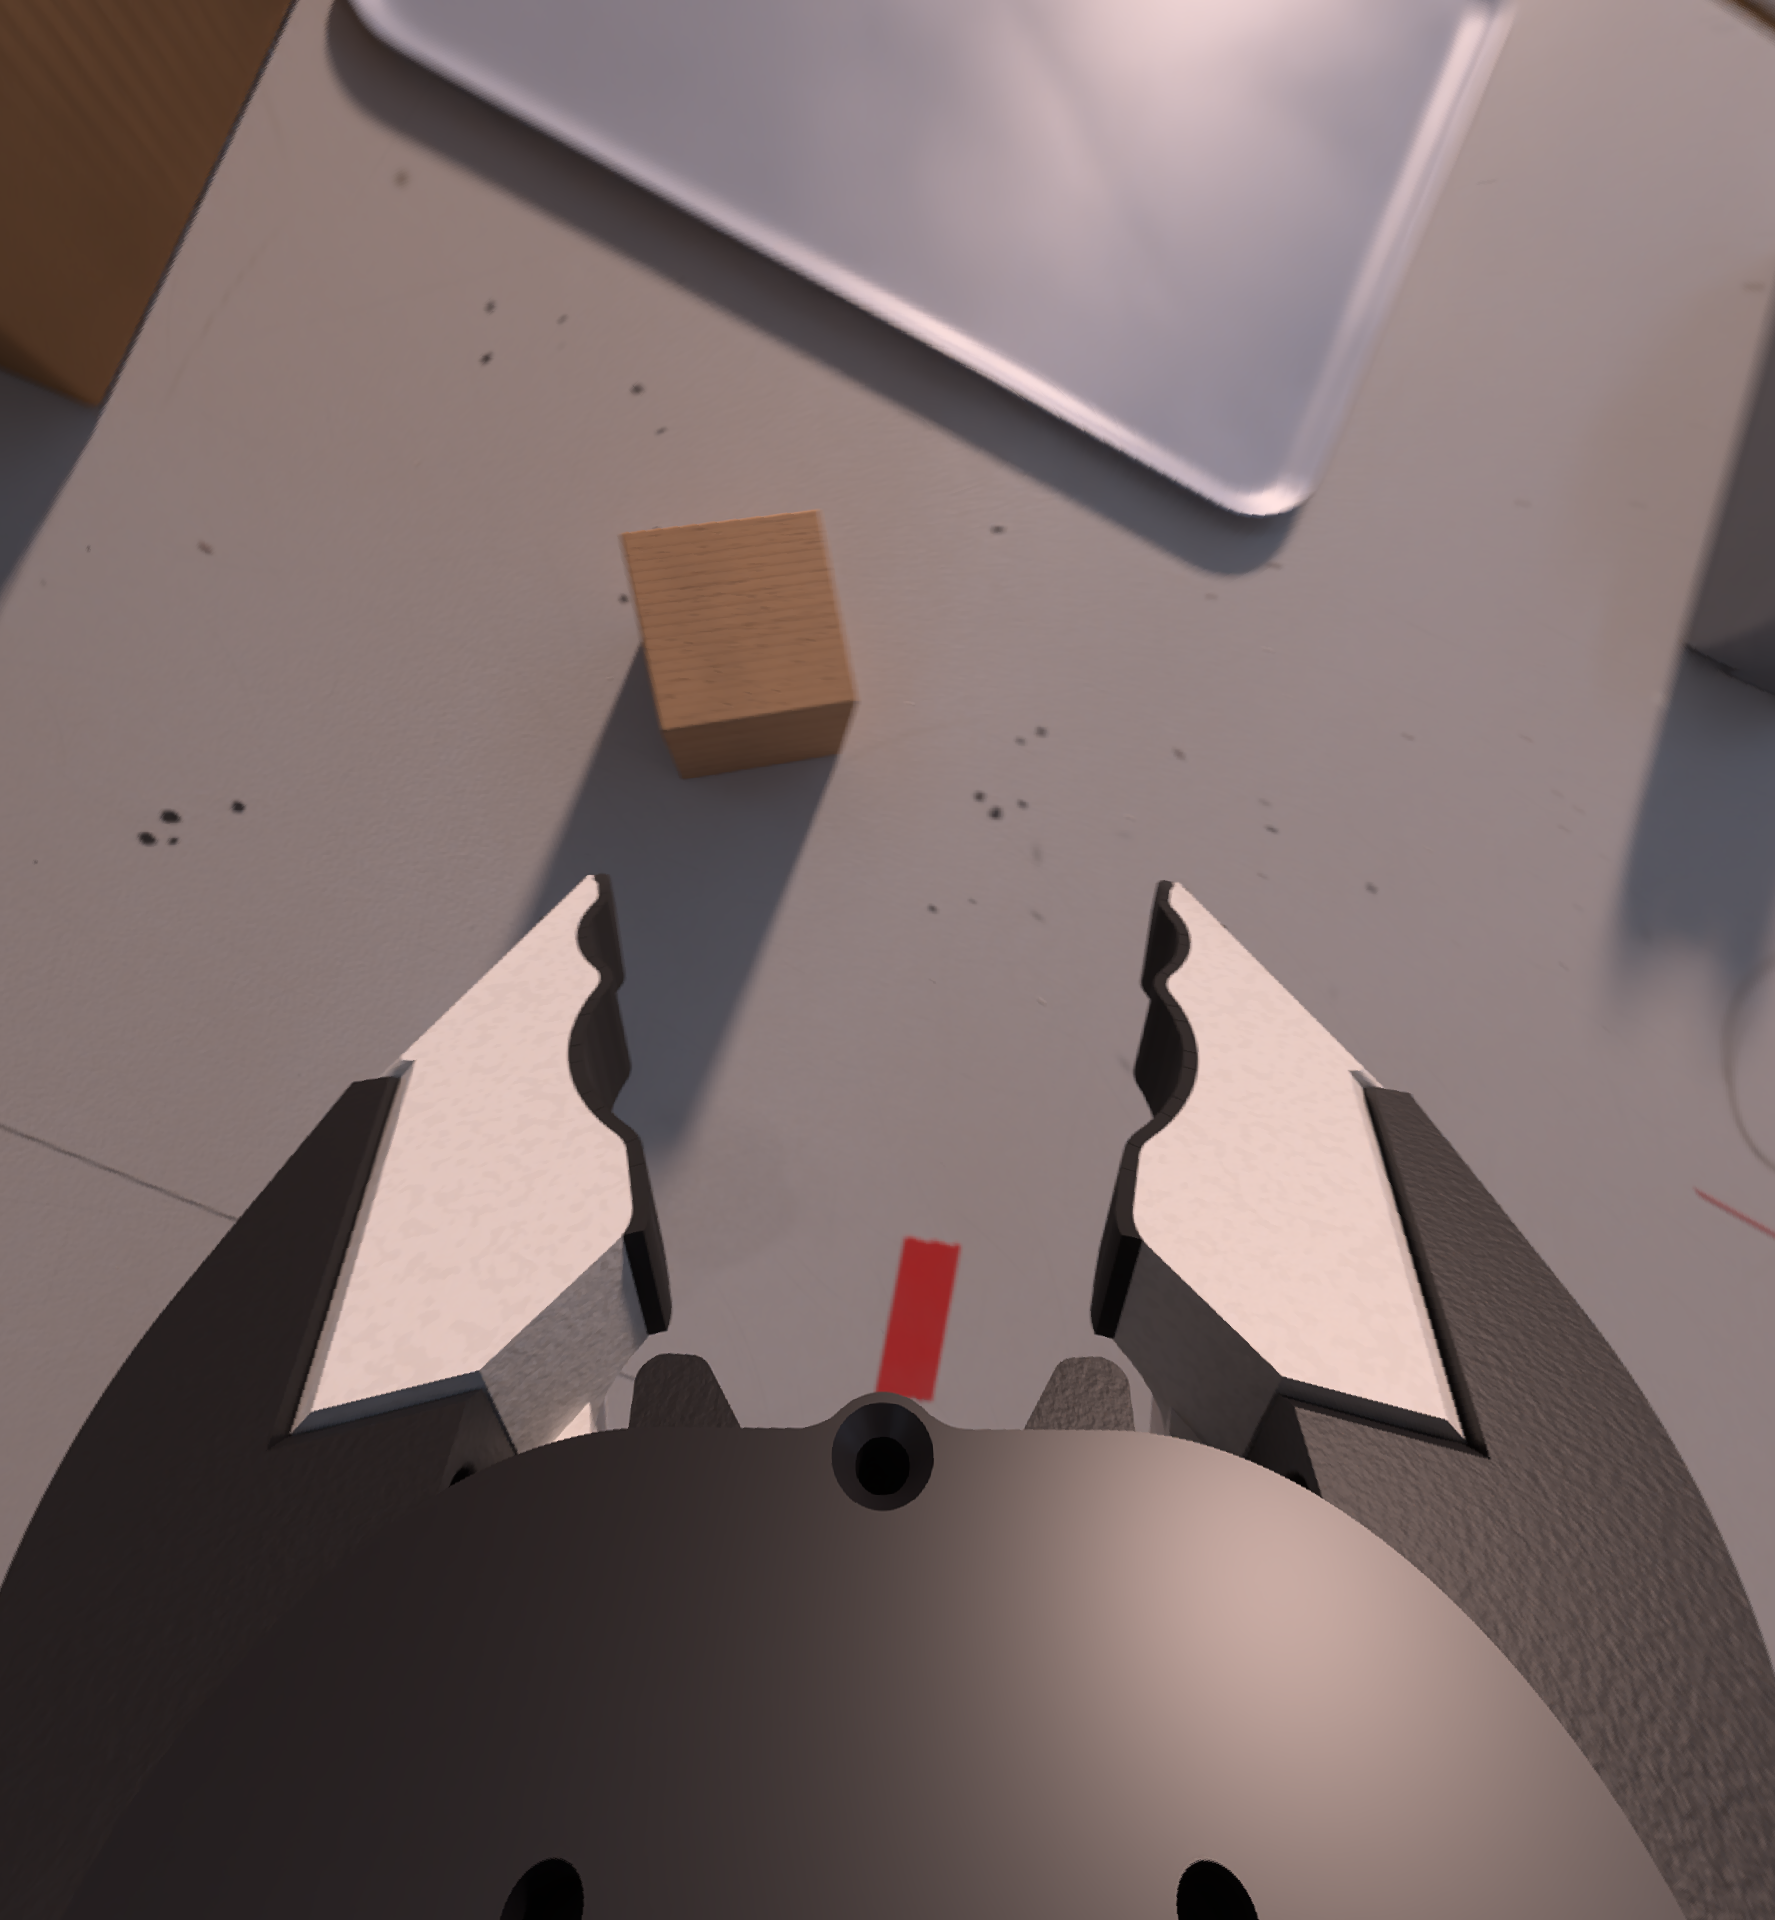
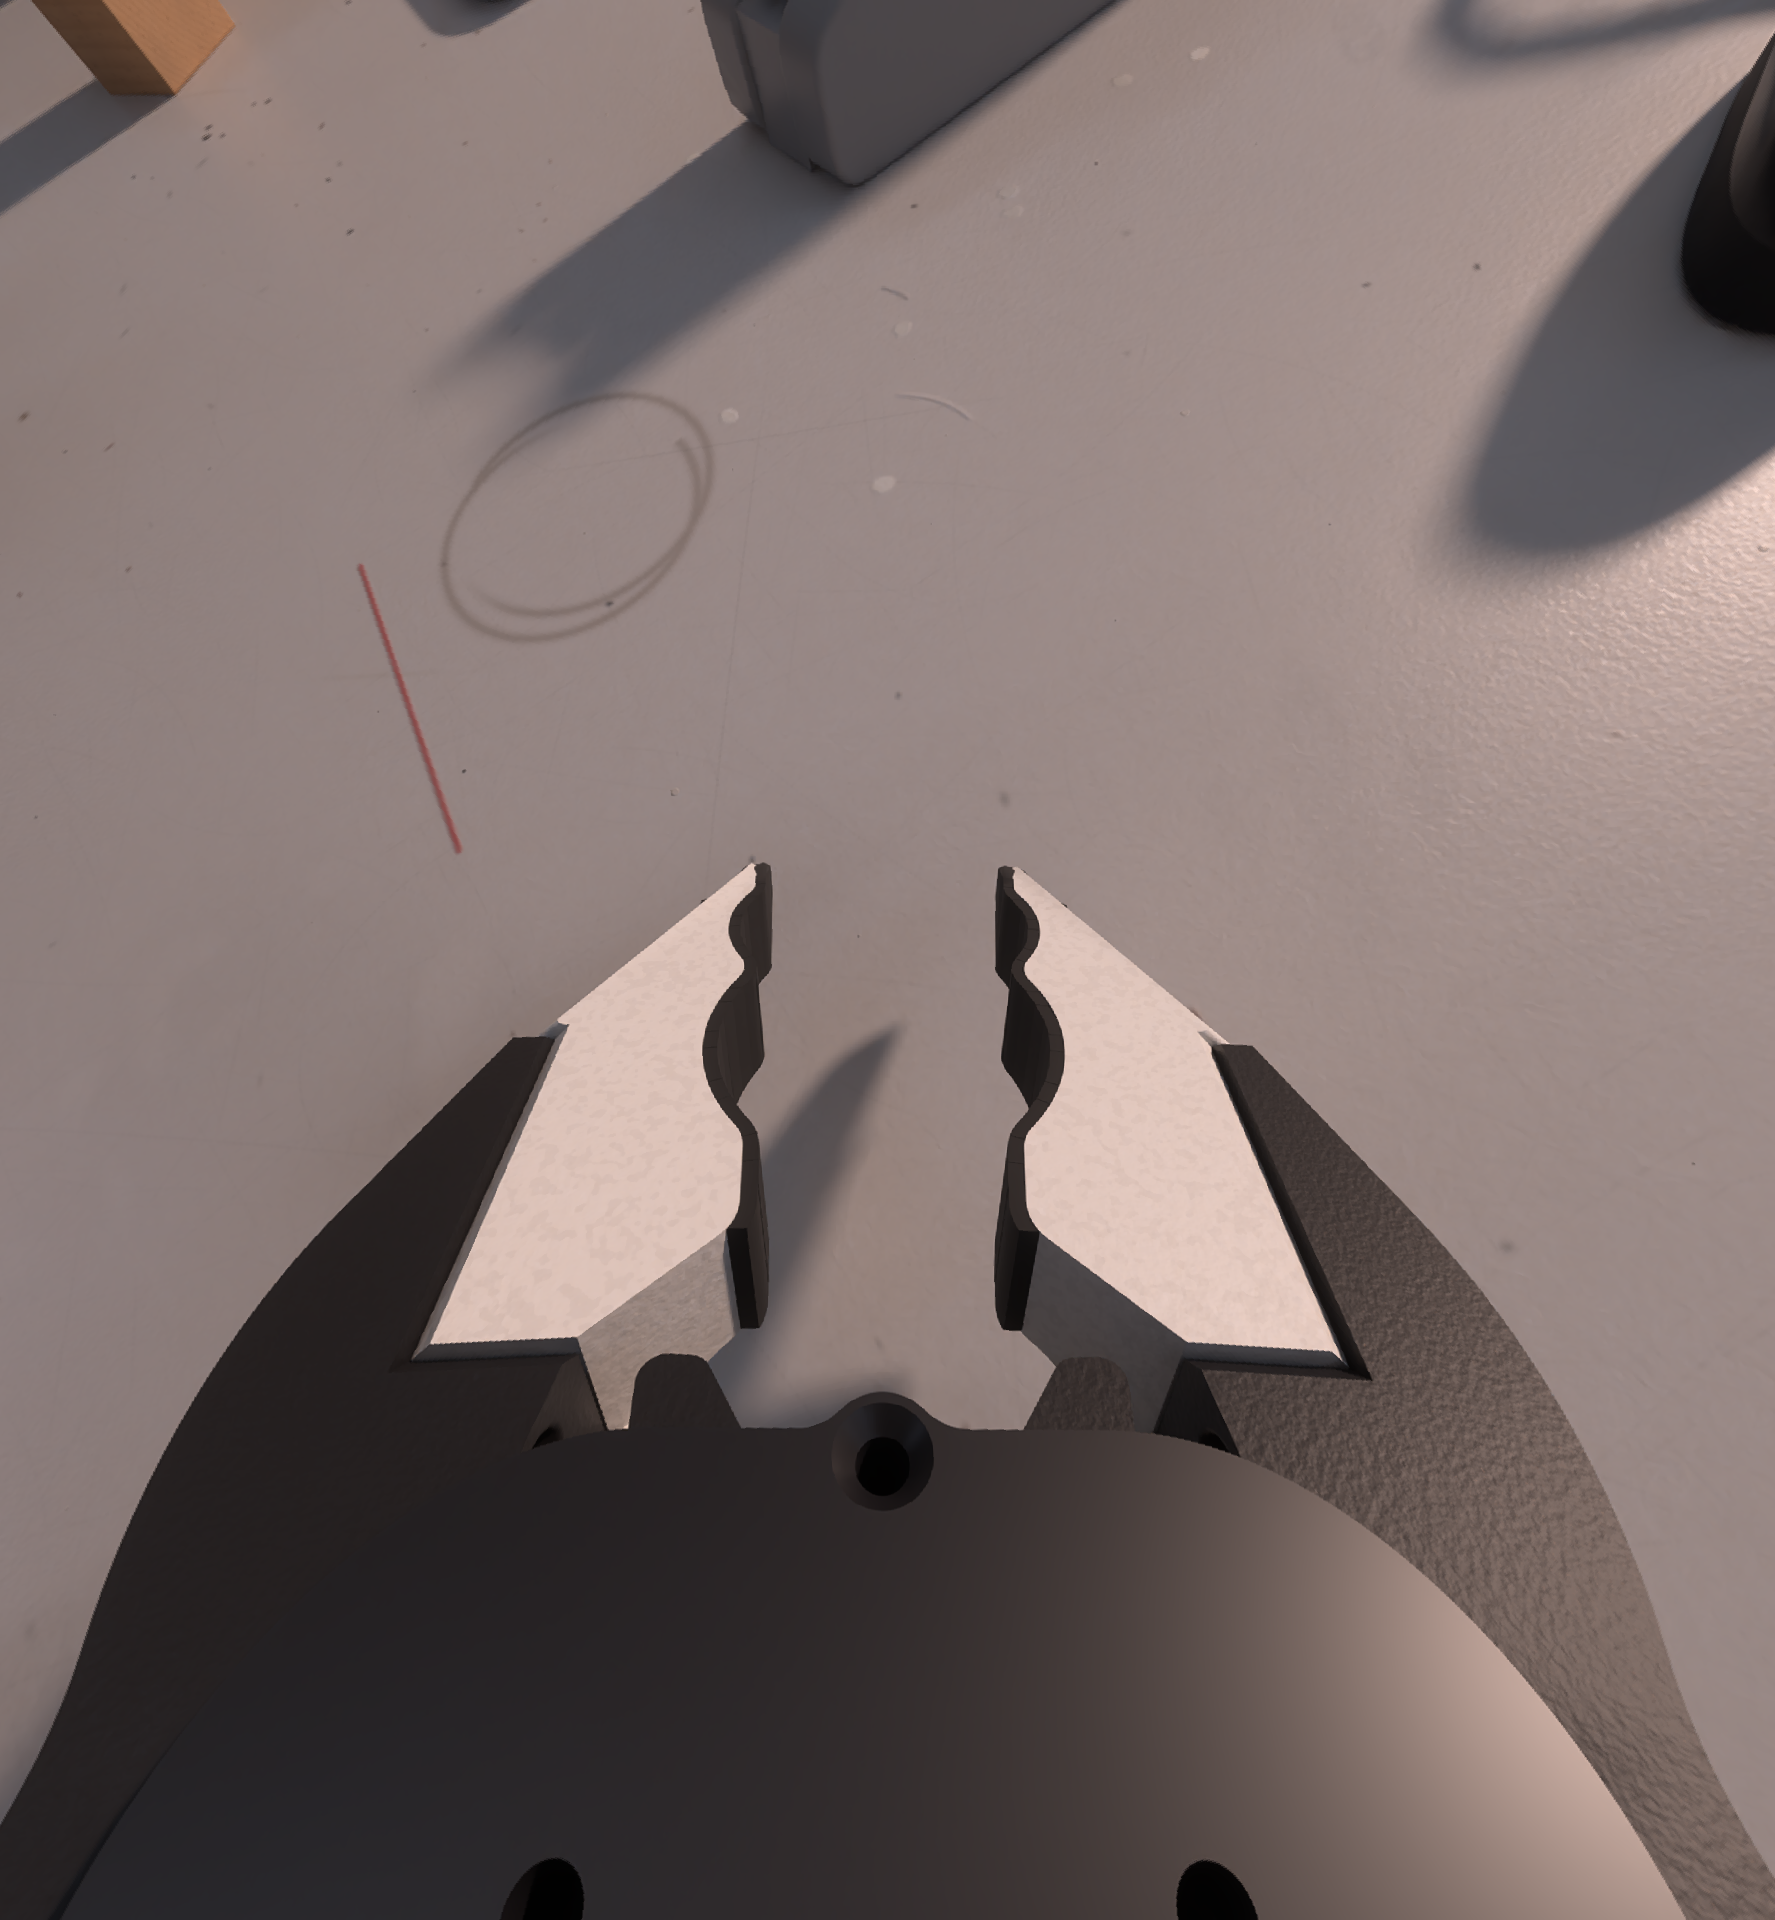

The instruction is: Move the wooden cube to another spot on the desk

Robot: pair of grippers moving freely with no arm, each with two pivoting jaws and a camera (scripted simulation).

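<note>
The wooden cube (image 1: 743, 639) sits on the tabletop (image 1: 1226, 748) just above frame centre, so the empty, wide-open left hand-held gripper (image 1: 881, 894) should advance slightly leftward and straddle its flat sides squarely, while the right hand-held gripper (image 2: 883, 878) hangs part-open, empty.

The left gripper (image 1: 883, 894) is seen with its jaws spread wide and nothing between them, held above a grey speckled desk (image 1: 343, 935). The wooden cube (image 1: 743, 639) is set on the desk ahead of the fingertips, apart from them and slightly toward the left finger. A silver tray (image 1: 966, 208) is placed beyond the cube, a brown cardboard box (image 1: 52, 177) at the upper left, and a red tape strip (image 1: 919, 1314) is seen between the fingers.
</note>
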